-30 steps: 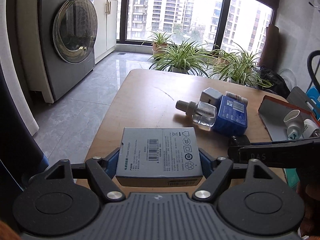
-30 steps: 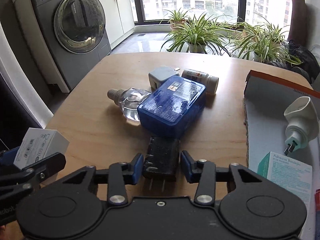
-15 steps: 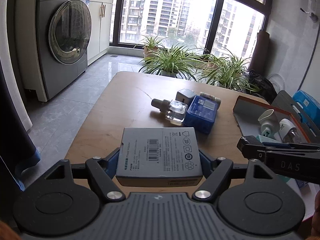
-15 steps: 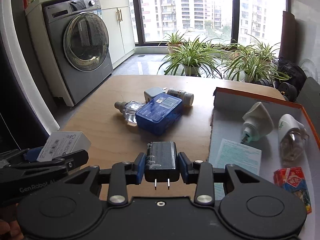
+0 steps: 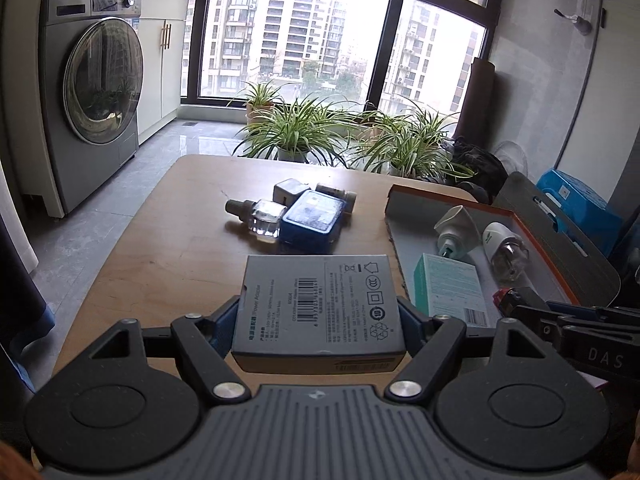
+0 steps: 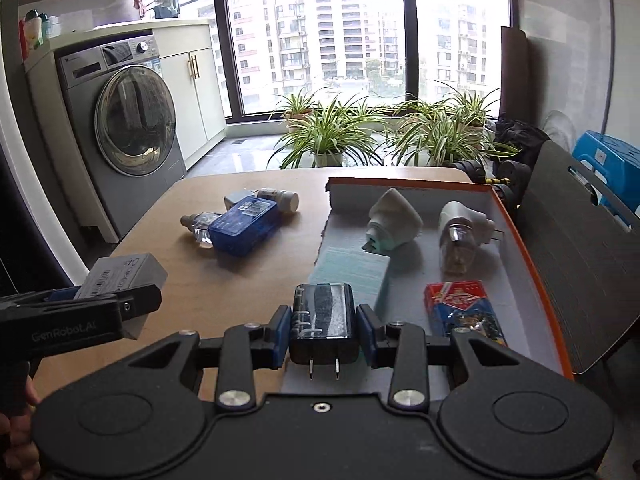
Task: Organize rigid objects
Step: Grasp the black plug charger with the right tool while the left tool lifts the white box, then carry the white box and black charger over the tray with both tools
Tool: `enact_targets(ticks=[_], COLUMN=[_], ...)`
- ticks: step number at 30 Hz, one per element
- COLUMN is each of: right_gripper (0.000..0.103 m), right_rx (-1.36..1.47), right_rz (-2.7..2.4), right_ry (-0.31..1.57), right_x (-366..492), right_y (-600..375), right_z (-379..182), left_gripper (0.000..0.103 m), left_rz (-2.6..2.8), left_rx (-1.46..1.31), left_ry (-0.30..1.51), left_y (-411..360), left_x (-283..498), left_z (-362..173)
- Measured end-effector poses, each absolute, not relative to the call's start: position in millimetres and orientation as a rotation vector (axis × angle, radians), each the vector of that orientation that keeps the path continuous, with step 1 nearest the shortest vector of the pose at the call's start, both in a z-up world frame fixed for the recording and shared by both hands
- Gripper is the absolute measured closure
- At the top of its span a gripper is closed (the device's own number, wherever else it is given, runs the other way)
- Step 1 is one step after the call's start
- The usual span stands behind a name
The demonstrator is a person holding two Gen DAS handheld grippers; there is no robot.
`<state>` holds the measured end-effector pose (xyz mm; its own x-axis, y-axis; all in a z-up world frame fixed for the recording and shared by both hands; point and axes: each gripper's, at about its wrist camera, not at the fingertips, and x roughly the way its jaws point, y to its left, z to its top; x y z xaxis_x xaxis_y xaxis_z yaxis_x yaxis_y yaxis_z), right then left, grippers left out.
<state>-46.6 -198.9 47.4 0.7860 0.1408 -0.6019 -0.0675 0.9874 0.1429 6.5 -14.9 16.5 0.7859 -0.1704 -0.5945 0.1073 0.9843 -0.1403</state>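
My left gripper (image 5: 320, 316) is shut on a grey power adapter box (image 5: 318, 304), held above the wooden table (image 5: 168, 256). It also shows at the left of the right wrist view (image 6: 120, 276). My right gripper (image 6: 324, 328) is shut on a black plug charger (image 6: 324, 322), prongs toward the camera, held above the near left edge of the orange-rimmed cardboard box (image 6: 524, 252). That box holds two white plug-in diffusers (image 6: 394, 220), a teal carton (image 6: 352, 276) and a red and blue pack (image 6: 464, 312).
On the table lie a blue plastic case (image 6: 244, 226), a clear glass bottle (image 6: 200, 228), a grey cube adapter (image 5: 288, 192) and a small pill bottle (image 6: 280, 198). The box lid (image 6: 576, 256) stands open at the right. Plants and a washing machine stand beyond.
Both grippers have risen and pulled back with their loads. The right gripper has swung right with the charger, from the table over to the cardboard box's edge.
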Motion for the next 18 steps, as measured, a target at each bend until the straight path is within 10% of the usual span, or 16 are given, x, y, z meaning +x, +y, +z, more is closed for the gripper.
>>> enact_targets(ticks=[18], right_gripper=[0.059], right_rx=[0.162], right_rz=[0.033], right_ry=[0.636], right_x=[-82.4], right_y=[-243.2], right_z=[40.3], left_gripper=[0.024], left_rz=[-0.24], left_rx=[-0.043], left_ry=[0.646], left_y=[-61.4], left_x=[-8.9], left_z=[15.3])
